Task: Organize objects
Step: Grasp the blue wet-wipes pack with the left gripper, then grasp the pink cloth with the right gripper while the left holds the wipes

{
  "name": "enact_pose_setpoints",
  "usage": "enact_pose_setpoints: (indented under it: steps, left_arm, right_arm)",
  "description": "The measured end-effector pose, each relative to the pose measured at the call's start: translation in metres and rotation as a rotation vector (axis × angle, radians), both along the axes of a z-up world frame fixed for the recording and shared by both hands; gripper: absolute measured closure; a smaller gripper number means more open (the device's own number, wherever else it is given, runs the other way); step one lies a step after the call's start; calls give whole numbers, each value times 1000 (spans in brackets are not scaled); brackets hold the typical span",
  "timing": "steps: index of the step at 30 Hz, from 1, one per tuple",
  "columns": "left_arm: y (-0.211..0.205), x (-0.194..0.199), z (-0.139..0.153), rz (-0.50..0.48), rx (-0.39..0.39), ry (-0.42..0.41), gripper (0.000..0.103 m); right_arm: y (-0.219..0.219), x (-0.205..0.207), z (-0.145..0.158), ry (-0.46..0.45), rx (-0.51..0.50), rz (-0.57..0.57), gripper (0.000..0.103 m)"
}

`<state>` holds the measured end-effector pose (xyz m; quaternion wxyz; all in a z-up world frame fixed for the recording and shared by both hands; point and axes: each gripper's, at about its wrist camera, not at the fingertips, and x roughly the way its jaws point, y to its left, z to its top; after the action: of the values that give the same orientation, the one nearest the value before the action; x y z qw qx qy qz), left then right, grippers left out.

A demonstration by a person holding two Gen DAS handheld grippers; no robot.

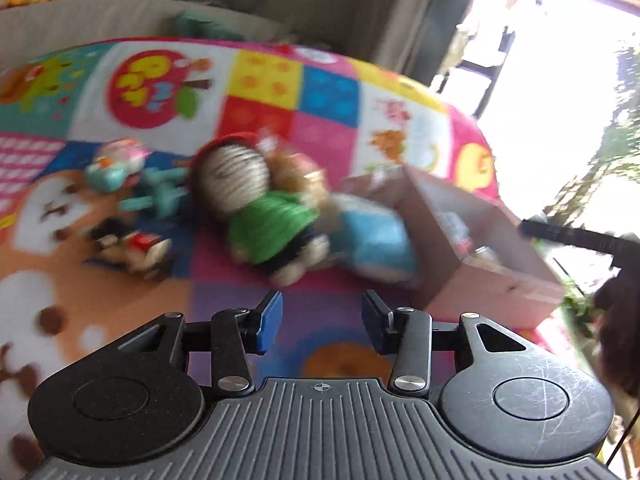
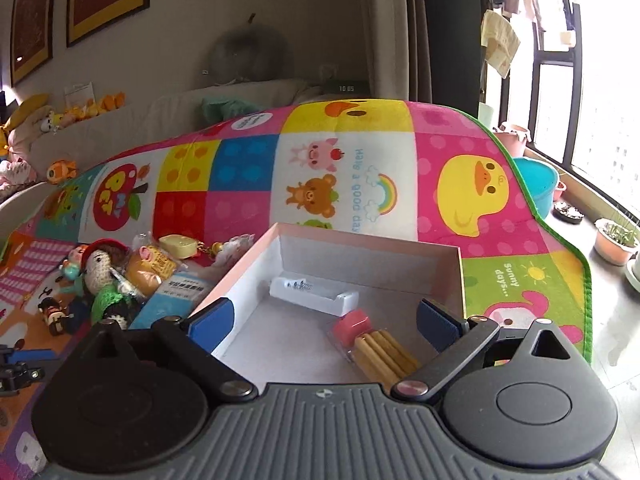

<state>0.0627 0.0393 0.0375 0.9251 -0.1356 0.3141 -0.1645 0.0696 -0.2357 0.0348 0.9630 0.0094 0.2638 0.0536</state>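
The left gripper's [image 1: 322, 322] blue-padded fingers [image 1: 269, 322] stood partly apart with nothing between them, above the colourful patchwork play mat [image 1: 332, 92]. Ahead lay a crocheted doll in a green dress [image 1: 256, 216], beside a blue packet [image 1: 376, 240]. The right gripper [image 2: 326, 318] gaped wide and empty over the pink cardboard box [image 2: 360, 240], which held a white tube [image 2: 312, 290] and a pink-capped pack of tan sticks [image 2: 378, 346].

We are looking forward and down along each gripper's fingers, low over the play mat [image 1: 168, 92]. Both views are sharing the crocheted doll [image 2: 106, 280] and the open box [image 2: 360, 248], the right one sitting closer above the box.
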Motion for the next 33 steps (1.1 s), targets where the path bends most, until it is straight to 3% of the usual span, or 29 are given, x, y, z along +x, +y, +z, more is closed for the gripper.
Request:
enact_pose_setpoints:
  steps: [3,10,13,18,21,24,28,33]
  left_arm:
    - [-22,31,13,-59,-12,-29,55]
    - [-73,108,-1,-84,157,77,52]
    - [-79,126,-12,-76,137,101,46]
    - [-90,145,-16,-52,175,103,42]
    - [-85,153,-17,-48,137,136,43]
    - [-80,141,-16,-56,147,120,49]
    - [-70,82,-13,-116,194,89,50]
    - [-30,-2,-14,-185,188,57,51]
  right_arm:
    - [10,-25,-3,-29,14,31,5]
    - [16,-77,-12,-100,-99,92,5]
    - [5,-83,-7,-107,-84,94,2]
    - [-2,-77,-2,-97,-46,85,0]
    - [4,-72,-1,-92,-40,93,0]
    - [12,-66,2,-82,-28,110,0]
    - [15,-41,20,-69,27,128,0]
    - [36,35,40,2,43,123,0]
